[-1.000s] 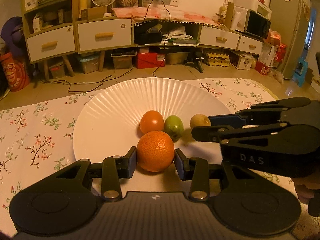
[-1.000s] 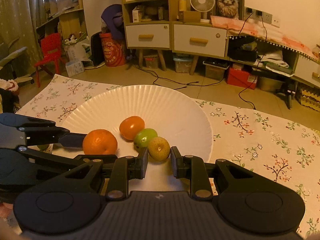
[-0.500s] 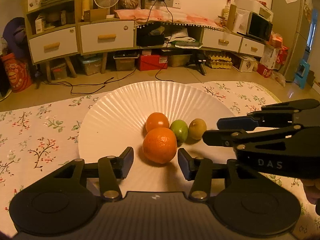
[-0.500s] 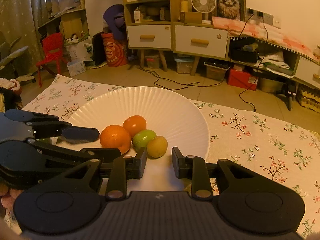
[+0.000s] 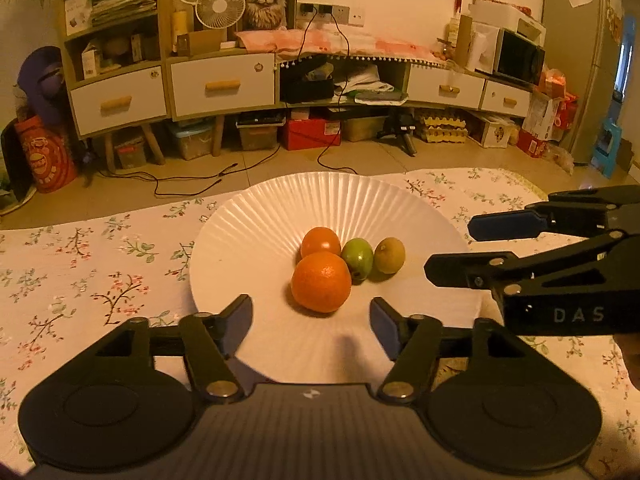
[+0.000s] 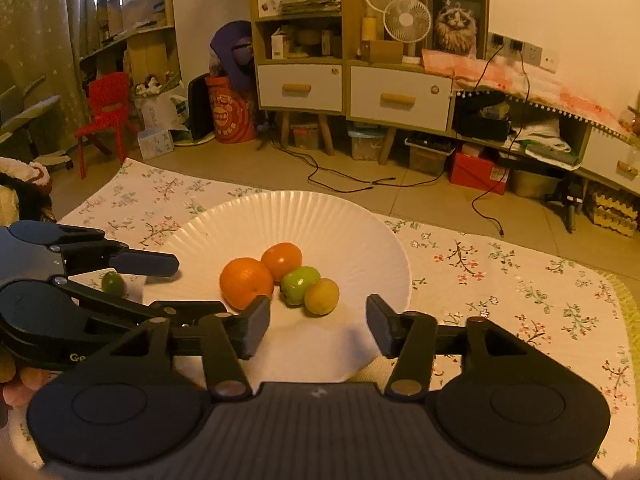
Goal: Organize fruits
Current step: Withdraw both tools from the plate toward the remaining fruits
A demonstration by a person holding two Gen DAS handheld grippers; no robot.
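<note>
- Spreading apart over the near rim of the plate, the left gripper [image 5: 311, 320] has just been opening its jaws; its blue-padded fingers stand clear on either side of the large round orange [image 5: 321, 281], touching nothing.
- Standing likewise apart, the right gripper [image 6: 318, 330] has just been widening its jaws, and the small yellow-brown round fruit [image 6: 321, 296] lies just ahead of the gap, touched by neither pad.
- All four fruits rest on the wide white ribbed plate [image 5: 248, 216], a little nearer than its middle, bunched together.
- In the left wrist view the large orange sits nearest; behind it is the smaller orange-red round fruit [image 5: 320, 242], touching or almost touching it.
- To the right of those come the small green fruit [image 5: 357, 257] and then the yellow-brown one, side by side, so the row of three runs left to right across the plate.
- None of the fruits shows a clear long axis; the green one looks slightly egg-shaped, its length running roughly away from the camera.
- In the right wrist view another small green fruit [image 6: 113, 283] lies off the plate's left edge, partly hidden behind the left gripper's finger.
- The plate lies on a pale cloth printed with flowers [image 6: 500, 280].
- Far behind stands a wooden cabinet with white drawers [image 5: 172, 88].
</note>
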